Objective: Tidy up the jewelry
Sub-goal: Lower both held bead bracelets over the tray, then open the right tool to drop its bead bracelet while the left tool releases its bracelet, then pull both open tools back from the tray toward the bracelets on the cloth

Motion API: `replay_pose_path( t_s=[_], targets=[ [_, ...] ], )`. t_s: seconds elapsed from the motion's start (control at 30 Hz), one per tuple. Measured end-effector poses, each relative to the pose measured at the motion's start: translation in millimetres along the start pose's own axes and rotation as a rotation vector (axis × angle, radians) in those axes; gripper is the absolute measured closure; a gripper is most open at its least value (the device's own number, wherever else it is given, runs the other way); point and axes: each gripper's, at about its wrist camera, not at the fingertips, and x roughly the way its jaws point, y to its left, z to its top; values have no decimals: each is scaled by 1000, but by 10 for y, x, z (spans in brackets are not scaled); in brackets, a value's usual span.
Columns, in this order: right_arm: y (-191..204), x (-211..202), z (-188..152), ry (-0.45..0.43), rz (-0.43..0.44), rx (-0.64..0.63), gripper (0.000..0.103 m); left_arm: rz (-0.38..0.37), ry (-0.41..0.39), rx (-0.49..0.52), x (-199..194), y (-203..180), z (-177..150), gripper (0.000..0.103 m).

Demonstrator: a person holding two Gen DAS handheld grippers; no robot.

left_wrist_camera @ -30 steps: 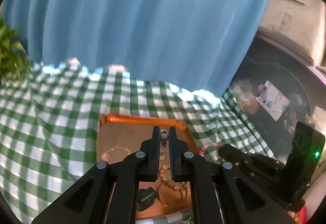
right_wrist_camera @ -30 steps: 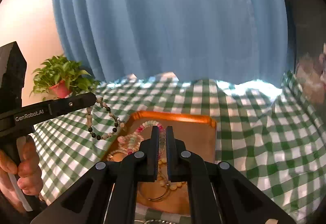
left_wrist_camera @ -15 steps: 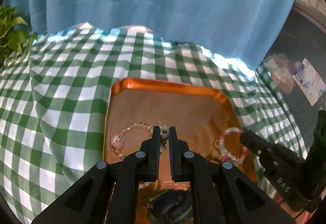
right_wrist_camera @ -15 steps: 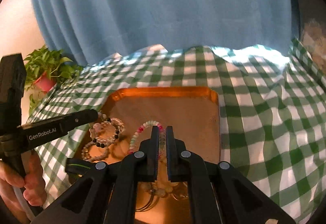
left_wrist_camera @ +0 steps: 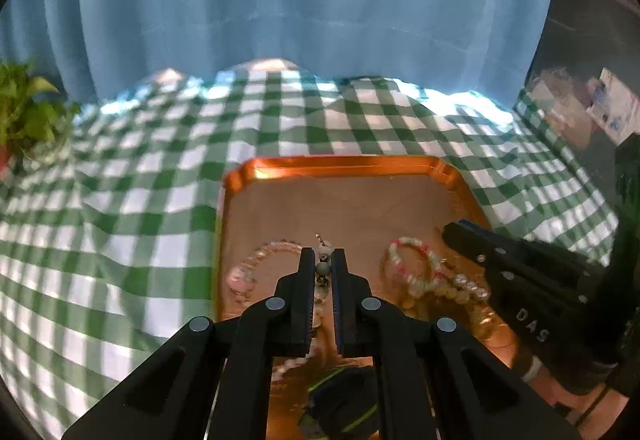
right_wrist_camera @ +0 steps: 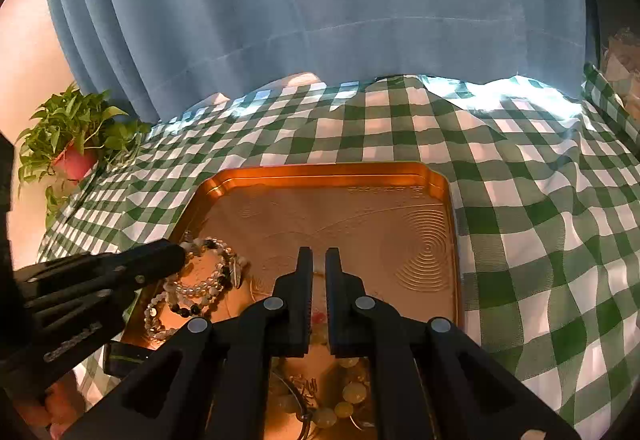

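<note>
An orange metal tray (left_wrist_camera: 340,163) (right_wrist_camera: 320,171) lies on the green checked cloth. My left gripper (left_wrist_camera: 323,260) is shut on a black-and-white bead bracelet (left_wrist_camera: 323,268), lowered to the tray's left part, where its loop (right_wrist_camera: 204,280) rests. The left gripper also shows in the right wrist view (right_wrist_camera: 182,254). A pink and white bracelet (left_wrist_camera: 412,264) lies to its right, a clear bead bracelet (left_wrist_camera: 260,260) to its left. My right gripper (right_wrist_camera: 319,260) is shut and empty above the tray's near middle. Yellow beads (right_wrist_camera: 352,396) lie under it.
A potted plant (right_wrist_camera: 72,143) stands at the table's far left. A blue curtain (right_wrist_camera: 320,19) hangs behind the table. A dark object with green stripes (left_wrist_camera: 340,400) sits at the tray's near edge. The cloth (right_wrist_camera: 540,220) extends right of the tray.
My left gripper has come down with the bead bracelet from above the table into the tray. Both cameras have tilted down and moved closer to the tray.
</note>
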Motion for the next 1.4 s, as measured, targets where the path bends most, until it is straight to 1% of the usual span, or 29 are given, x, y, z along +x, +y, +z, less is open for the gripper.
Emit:
replay_pose_path(
  t_s=[0.03,0.07,0.1,0.13,0.17,0.2,0.23,0.33,0.5,0.6,0.67,0.77,0.8,0.87,1.0,1.1,1.2,1.23,1.33,1.4],
  targets=[
    [6,-13,3,-3,3,-2,88,15,-5,4,-29,-9,4,90],
    [14,-28,10,-7,2,-7,79,21,-2,3,-52,-12,12,78],
    [21,-38,13,-8,-2,-10,49,22,3,2,-68,-13,24,66],
    [29,-65,10,-13,-9,-13,35,24,-5,-2,-110,-14,33,44],
    [40,-112,-2,-32,-7,-23,39,28,-26,-6,-166,-5,34,30],
    [46,-146,-4,-42,-19,-30,41,26,-51,-9,-229,6,39,26],
    [47,-177,-2,-40,-35,-37,41,20,-63,-14,-276,19,48,26],
    [22,-277,13,-48,-22,-29,41,-10,-58,-22,-370,26,69,26],
    [47,-514,29,-76,-18,-32,41,6,-77,-2,-610,-82,12,26],
    [119,-721,-26,-96,-26,-59,41,6,-86,-12,-807,-158,-94,26],
    [151,-866,-82,-99,-32,-75,41,-4,-76,-17,-924,-197,-183,26],
    [192,-1106,-239,-89,-38,-73,41,24,-59,-7,-1159,-289,-360,26],
    [203,-1159,-286,-82,-42,-69,41,40,-55,0,-1271,-326,-426,26],
    [248,-1332,-413,-60,-50,-52,41,49,-50,2,-1467,-362,-531,26],
    [413,-1772,-678,-42,-61,-41,41,28,-46,-31,-1999,-388,-799,26],
    [560,-2166,-839,-58,-71,-43,41,16,-54,-42,-2368,-405,-941,26],
    [700,-2532,-964,-79,-77,-54,41,-48,-81,-63,-2823,-448,-1082,26],
    [744,-2658,-1004,-85,-76,-62,41,-51,-92,-62,-2946,-477,-1113,26],
    [856,-3013,-1114,-104,-79,-74,41,-28,-133,-37,-3346,-595,-1199,26],
    [954,-3264,-1166,-122,-64,-79,41,-13,-148,-36,-3555,-664,-1246,26]
  ],
)
